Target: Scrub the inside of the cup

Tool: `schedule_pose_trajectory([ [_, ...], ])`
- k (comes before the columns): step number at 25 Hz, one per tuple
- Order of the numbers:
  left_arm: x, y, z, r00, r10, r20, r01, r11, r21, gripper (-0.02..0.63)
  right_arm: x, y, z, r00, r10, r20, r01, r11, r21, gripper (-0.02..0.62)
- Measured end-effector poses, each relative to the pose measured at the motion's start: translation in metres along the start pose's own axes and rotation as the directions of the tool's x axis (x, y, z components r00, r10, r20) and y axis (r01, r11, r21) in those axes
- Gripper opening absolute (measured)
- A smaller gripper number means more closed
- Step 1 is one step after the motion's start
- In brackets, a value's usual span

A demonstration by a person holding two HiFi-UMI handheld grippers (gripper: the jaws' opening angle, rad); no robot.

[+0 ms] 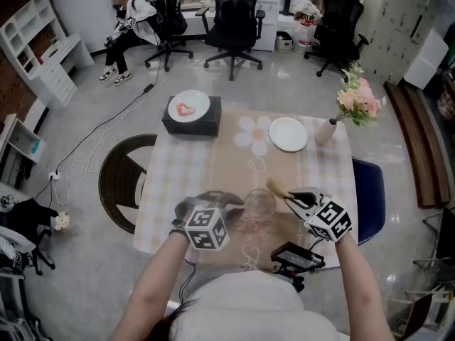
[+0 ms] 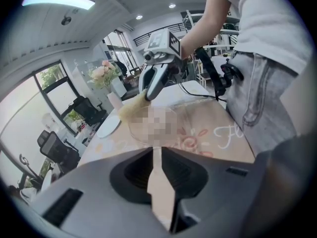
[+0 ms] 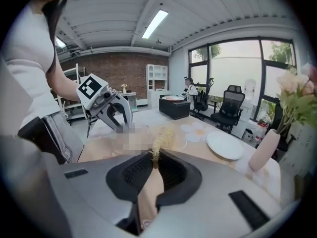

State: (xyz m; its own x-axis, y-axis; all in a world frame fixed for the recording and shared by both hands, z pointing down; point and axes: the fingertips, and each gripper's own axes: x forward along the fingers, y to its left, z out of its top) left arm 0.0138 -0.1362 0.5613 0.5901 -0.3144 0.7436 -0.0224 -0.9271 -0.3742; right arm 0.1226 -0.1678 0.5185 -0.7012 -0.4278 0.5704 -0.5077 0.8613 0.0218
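Two tools share the work. Left tool is narrowed onto the near wall of the clear cup, which stands on the table right at its tips, so the cup looks pinned. Right tool is clamped on the handle of a straw brush. The bristles stick out ahead of its jaws and reach the cup's rim on the side away from the left tool; whether they are inside yet I cannot tell. To scrub well, hold the left grip firm, tip the brush steeply so the bristles reach the base, then sweep round the wall lightly. Glass pinched by one wall may slip if pushed sideways.
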Motion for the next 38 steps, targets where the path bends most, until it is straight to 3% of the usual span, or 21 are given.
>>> schedule_pose_trajectory([
  [6,-0.003,-0.001,0.000,1.000,0.009,-0.009,-0.009,0.999,0.050,0.057,-0.007,0.015,0.022,0.997,0.035,0.071,-0.029,0.996,-0.081,0.041],
  [15,-0.002,0.000,0.005,0.999,0.027,-0.027,-0.022,0.986,0.163,0.057,0.009,0.013,0.009,0.997,0.076,-0.018,-0.078,0.985,-0.156,0.041],
  [28,0.004,0.002,0.007,0.998,0.045,-0.034,-0.037,0.979,0.203,0.057,0.042,-0.003,-0.042,0.985,0.069,-0.156,-0.075,0.997,-0.033,0.041],
  [34,0.004,0.002,0.007,0.998,0.044,-0.033,-0.035,0.975,0.217,0.057,0.020,-0.009,-0.015,0.996,0.030,-0.084,-0.039,0.993,-0.112,0.041],
  [38,0.004,0.001,0.009,0.999,0.044,-0.032,-0.035,0.971,0.238,0.057,0.001,-0.001,0.011,0.998,0.030,-0.048,-0.041,0.969,-0.245,0.041],
])
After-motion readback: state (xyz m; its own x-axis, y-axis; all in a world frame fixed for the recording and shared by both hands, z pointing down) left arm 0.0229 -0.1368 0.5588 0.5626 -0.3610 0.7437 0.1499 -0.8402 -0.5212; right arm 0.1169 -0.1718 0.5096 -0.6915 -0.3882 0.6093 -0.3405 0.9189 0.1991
